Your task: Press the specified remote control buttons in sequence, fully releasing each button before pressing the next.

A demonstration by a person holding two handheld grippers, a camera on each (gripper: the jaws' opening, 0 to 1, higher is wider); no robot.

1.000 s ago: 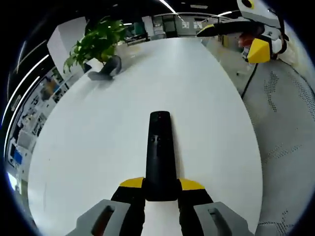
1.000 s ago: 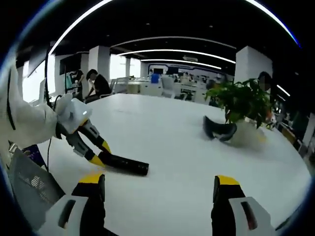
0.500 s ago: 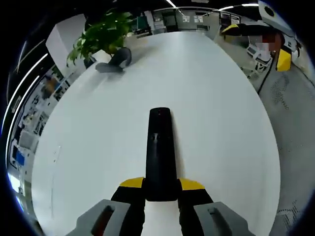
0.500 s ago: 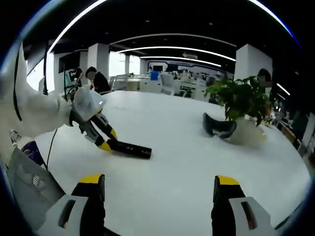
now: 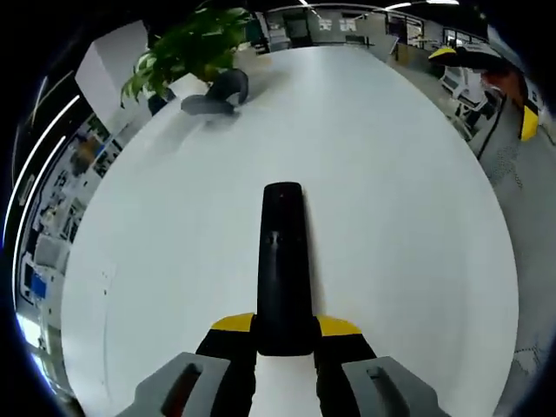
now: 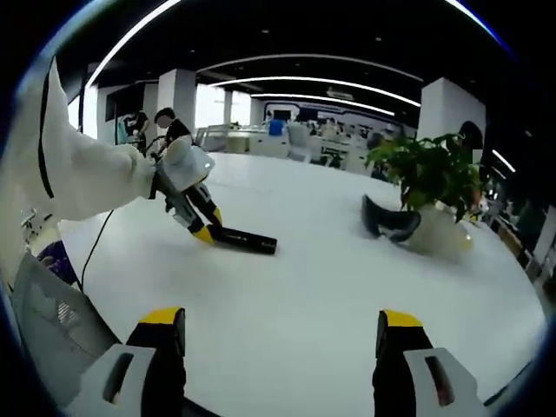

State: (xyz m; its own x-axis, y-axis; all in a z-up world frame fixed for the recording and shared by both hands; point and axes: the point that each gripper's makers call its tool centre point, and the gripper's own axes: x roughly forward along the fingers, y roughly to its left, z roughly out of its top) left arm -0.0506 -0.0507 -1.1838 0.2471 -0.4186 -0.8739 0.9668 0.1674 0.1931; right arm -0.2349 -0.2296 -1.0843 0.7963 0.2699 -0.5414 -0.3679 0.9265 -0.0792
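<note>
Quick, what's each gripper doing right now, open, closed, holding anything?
Left gripper: closed on the remote.
Right gripper: open, holding nothing.

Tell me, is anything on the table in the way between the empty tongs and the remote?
Nothing visible is. The right tongs are open, and only bare white table lies between them and the remote, which the left tongs hold. The plant stands off to the side.

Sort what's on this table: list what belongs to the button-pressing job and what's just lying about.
Part of the job:
- black remote control, clamped in the left gripper
- right gripper, jaws open, holding nothing

Just lying about:
- potted plant
- dark curved object beside the plant
- white table under everything
</note>
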